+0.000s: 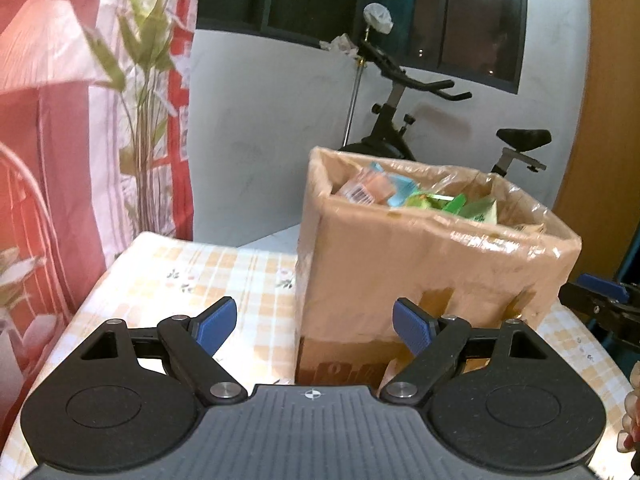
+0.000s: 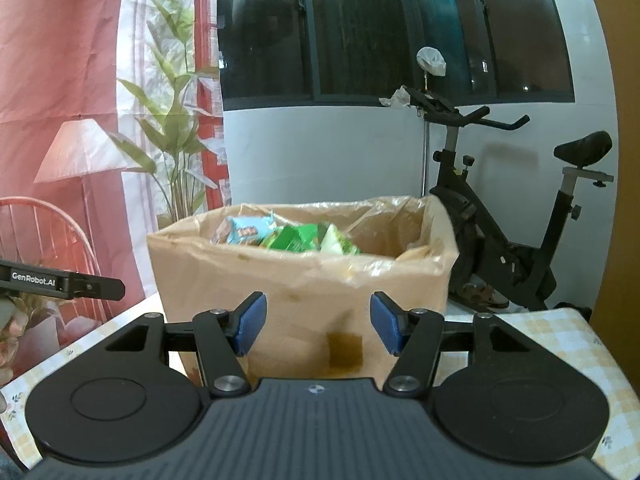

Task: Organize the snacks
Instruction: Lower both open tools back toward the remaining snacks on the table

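Room: dark window point(image 2: 392, 28), exercise bike point(image 2: 516, 216) at far wall, plant point(image 2: 176, 128) and red curtain point(image 1: 52, 92) on left. Checked tablecloth point(image 1: 192, 276) on table. Cardboard box point(image 2: 304, 292) with plastic liner stands on it, snacks point(image 2: 288, 236) piled inside, blue and green packs on top. Left gripper point(image 1: 314, 326) near box, fingers spread, empty. Right gripper point(image 2: 318, 324) same, fingers apart, holding nothing.

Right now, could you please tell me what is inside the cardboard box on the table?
The cardboard box holds snack packets: a light blue packet, green packets and a peach packet, over a clear plastic liner. Anything beneath them is hidden by the walls.
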`<state>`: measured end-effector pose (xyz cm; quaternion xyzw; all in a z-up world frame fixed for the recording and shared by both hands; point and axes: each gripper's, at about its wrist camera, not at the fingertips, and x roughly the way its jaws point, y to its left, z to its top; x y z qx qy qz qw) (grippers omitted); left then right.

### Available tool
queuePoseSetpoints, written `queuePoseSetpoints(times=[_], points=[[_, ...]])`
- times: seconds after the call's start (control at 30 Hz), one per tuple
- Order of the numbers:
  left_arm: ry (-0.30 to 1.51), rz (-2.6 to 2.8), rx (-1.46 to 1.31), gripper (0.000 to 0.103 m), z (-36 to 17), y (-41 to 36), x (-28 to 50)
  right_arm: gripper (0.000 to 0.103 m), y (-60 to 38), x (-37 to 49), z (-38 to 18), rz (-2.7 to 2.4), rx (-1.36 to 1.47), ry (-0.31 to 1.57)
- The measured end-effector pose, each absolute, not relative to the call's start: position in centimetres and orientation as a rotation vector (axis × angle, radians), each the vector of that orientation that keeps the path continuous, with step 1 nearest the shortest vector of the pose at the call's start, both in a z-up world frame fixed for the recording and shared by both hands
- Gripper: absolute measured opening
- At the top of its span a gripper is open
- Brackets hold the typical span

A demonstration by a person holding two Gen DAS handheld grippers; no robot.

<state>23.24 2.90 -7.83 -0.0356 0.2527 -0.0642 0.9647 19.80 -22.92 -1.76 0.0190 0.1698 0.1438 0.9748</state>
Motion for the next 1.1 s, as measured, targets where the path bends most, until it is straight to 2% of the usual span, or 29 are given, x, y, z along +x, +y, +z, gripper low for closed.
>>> queuePoseSetpoints(times=[1.1], points=[[0.609,-0.094,-0.078,0.086,-13.0,5.5,22.8,0.061,-19.3,21.3,-9.7,0.397,0.067,0.573]])
